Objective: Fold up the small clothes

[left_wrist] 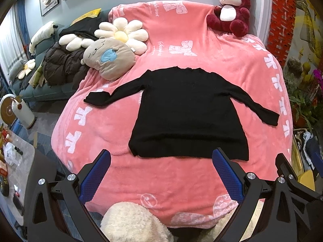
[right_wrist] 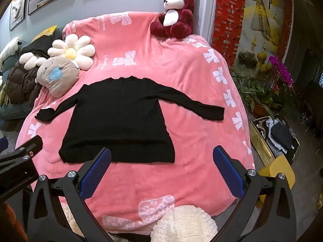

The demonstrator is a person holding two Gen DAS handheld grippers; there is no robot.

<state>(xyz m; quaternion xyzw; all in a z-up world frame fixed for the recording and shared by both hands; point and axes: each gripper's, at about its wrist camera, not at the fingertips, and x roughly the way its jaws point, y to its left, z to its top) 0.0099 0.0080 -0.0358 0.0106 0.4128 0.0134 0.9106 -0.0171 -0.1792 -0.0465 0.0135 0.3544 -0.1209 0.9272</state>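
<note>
Two grippers hover over the near edge of a pink blanket (left_wrist: 201,46), both w/ blue pads spread wide, nothing between them. Far left: a brown jacket (left_wrist: 60,64) heaped on a sofa, then a flower cushion (left_wrist: 123,34) w/ a tan round-faced pillow (left_wrist: 110,59) just in front of it. Left gripper (left_wrist: 161,161) sits near the sweater's hem. Black sweater (left_wrist: 187,113) lies flat in the blanket's middle — neck far, hem near, both sleeves stretched out to the sides. Right gripper (right_wrist: 161,159) is also just short of the hem, toward its right corner. Far right — a dark red stuffed bear (right_wrist: 175,16) sits at the blanket's top; a box of clothes (right_wrist: 276,135) stands on the floor beside the blanket's right edge.
</note>
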